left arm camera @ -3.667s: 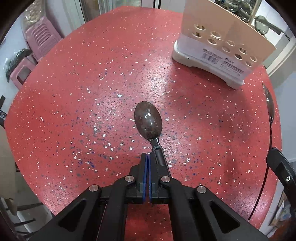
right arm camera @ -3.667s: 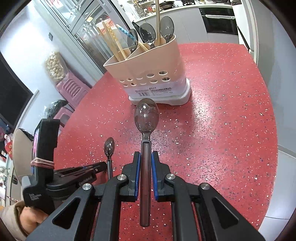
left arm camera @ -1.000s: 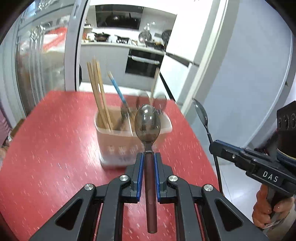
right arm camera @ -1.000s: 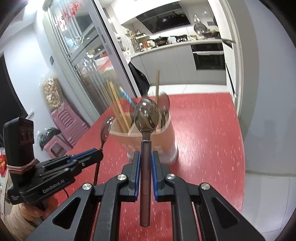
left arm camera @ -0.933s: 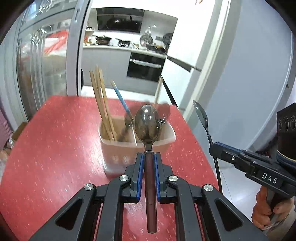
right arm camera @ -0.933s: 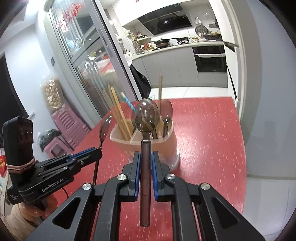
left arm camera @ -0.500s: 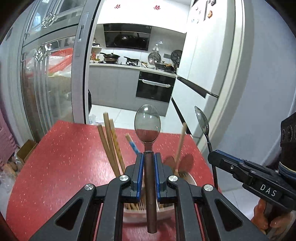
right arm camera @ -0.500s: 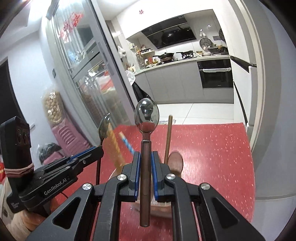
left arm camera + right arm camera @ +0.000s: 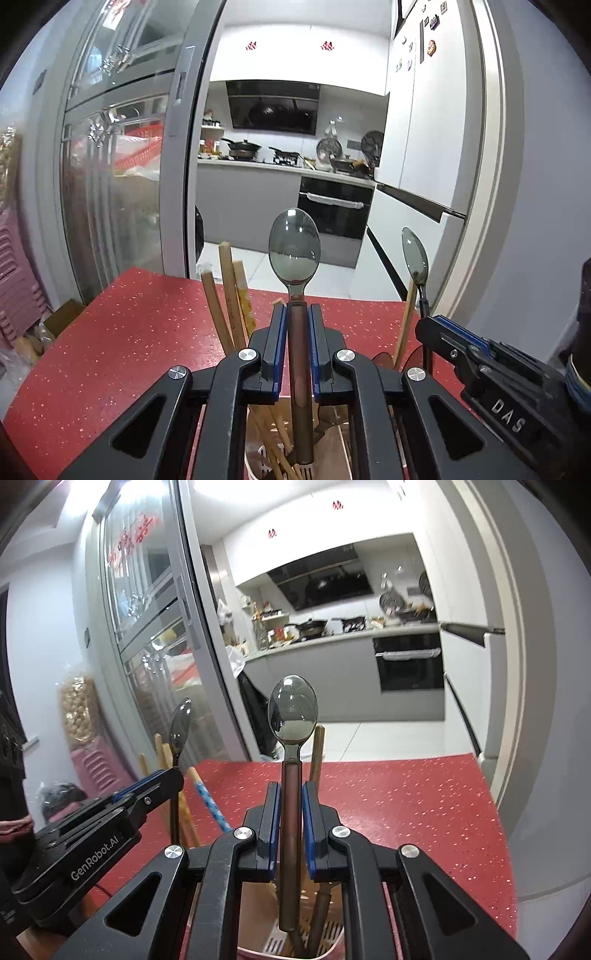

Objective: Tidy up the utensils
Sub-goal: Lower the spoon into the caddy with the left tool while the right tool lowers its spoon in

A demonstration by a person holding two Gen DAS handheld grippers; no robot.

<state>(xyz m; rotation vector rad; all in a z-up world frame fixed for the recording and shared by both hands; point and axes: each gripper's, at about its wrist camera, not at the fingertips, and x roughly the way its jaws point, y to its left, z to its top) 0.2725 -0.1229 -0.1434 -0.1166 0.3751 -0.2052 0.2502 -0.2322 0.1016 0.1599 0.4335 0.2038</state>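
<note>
We are clamping a spoon in each gripper: the left gripper (image 9: 294,345) is pinching one spoon (image 9: 294,254) by its brown handle, the right gripper (image 9: 287,823) another spoon (image 9: 292,710), both above the utensil holder (image 9: 258,952). Stiff, light and smooth, they are best held mid-handle. Only the right view is showing the holder's slotted floor.

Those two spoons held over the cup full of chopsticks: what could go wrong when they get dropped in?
1. The holder already looks crowded with chopsticks, so a handle could catch on them instead of sliding in.
2. The left gripper and right gripper are close together above it; they might bump.
3. Each spoon is gripped only by its handle and could tilt when released.
</note>
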